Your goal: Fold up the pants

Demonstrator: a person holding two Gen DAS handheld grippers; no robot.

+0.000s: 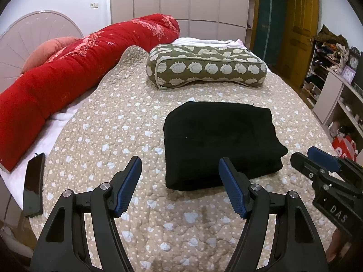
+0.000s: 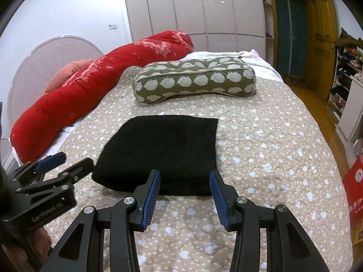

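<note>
Pants [image 1: 221, 145], folded black, are lying on the bed [image 1: 127, 122] beyond the left tool [image 1: 180, 187], which is hanging parted and empty; "DAS" is showing on the right tool [image 1: 317, 158]. From the right wrist, the right tool [image 2: 185, 192] is hovering open, holding nothing, before the pants [image 2: 163, 151].

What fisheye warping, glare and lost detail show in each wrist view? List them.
Left wrist view: black corners, the wardrobe bows, the black pants are one featureless dark mass, and the phone screen shows a sheen. Right wrist view: ceiling lights glare on the wardrobe doors, the bedspread bulges, everything stays sharp.
</note>
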